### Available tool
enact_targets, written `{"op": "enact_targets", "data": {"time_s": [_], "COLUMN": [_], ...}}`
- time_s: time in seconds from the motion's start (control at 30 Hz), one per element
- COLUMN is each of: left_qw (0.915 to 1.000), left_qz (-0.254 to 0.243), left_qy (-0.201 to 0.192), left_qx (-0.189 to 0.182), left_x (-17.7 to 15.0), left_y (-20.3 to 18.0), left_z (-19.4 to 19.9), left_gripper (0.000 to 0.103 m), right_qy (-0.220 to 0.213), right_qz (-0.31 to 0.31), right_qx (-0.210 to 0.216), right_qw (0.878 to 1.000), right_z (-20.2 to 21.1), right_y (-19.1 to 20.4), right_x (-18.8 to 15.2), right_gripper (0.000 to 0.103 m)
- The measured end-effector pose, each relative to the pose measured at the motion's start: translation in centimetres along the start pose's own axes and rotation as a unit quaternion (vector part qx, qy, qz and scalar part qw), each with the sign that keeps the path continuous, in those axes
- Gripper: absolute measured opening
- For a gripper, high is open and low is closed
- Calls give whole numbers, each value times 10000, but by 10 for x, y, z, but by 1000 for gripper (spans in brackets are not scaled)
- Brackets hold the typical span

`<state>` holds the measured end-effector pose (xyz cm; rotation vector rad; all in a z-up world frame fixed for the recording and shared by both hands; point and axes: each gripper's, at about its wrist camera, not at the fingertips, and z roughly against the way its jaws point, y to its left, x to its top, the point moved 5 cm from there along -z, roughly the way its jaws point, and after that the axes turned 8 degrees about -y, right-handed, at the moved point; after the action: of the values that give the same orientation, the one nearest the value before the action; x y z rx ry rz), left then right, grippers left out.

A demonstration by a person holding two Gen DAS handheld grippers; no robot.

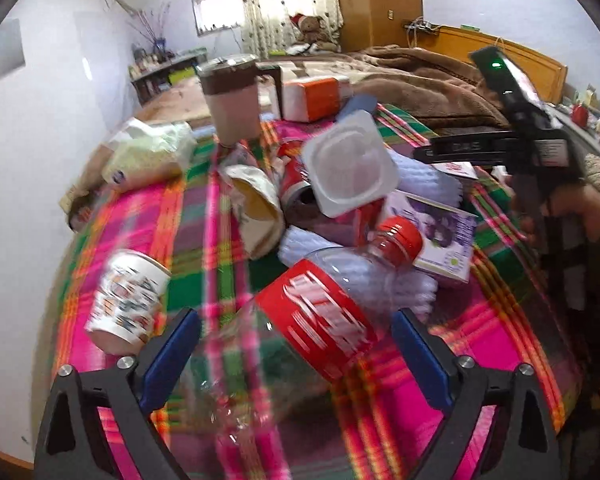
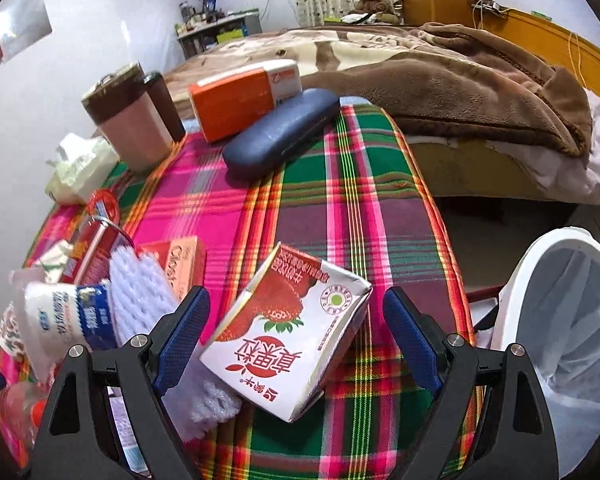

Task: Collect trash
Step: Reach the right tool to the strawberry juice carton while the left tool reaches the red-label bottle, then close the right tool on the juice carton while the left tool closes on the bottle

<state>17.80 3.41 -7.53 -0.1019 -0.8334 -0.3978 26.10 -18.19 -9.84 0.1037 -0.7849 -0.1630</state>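
Trash crowds our plaid cloth (image 2: 340,208). Our left gripper (image 1: 296,344) is spread around the bottle (image 1: 316,312); our right gripper (image 2: 296,332) is spread around the carton (image 2: 288,332), bin (image 2: 556,320) at three o'clock for dropping.

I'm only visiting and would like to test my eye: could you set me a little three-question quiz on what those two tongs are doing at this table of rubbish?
1. True or false: the right tongs are clamped shut on the strawberry milk carton.
2. Which item lies between the fingers of the left tongs? A) the paper cup B) the clear plastic bottle with a red label C) the blue glasses case
3. Fill in: the white bin with a plastic liner stands off the table's ____ edge in the right wrist view.

Key: 1 false, they are open around it; 2 B; 3 right.
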Motion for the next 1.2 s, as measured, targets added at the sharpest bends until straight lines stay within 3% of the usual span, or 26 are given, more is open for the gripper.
{"op": "enact_targets", "data": {"time_s": [0.17,0.3,0.47,0.5,0.53,0.63,0.83,1.2], "left_qw": [9989,9987,9978,9974,9968,9948,9938,9923], "left_qz": [224,363,556,628,703,942,1037,1153], "left_qy": [209,267,332,337,379,384,369,262], "left_qx": [-361,-254,-136,-105,-54,34,183,362], "left_x": [-11,-15,-18,-17,-17,-18,-17,-19], "left_y": [-10,-10,-8,-6,-3,5,7,5], "left_z": [1,-1,0,0,-2,-4,-7,-4], "left_gripper": [92,92,90,87,77,77,78,75], "right_qy": [30,-47,13,14,13,-46,-11,-312], "right_qz": [192,380,61,54,44,135,234,284], "right_qx": [-108,-166,48,60,63,62,-4,94], "right_qw": [9998,9991,10000,10000,10000,9999,9997,9991], "right_z": [7,12,8,8,8,14,12,29], "right_y": [-5,-9,-17,-16,-17,-14,-12,-14], "right_x": [-5,-7,-7,-7,-7,-9,-15,-19], "right_gripper": [90,90,89,86,82,70,62,59]}}
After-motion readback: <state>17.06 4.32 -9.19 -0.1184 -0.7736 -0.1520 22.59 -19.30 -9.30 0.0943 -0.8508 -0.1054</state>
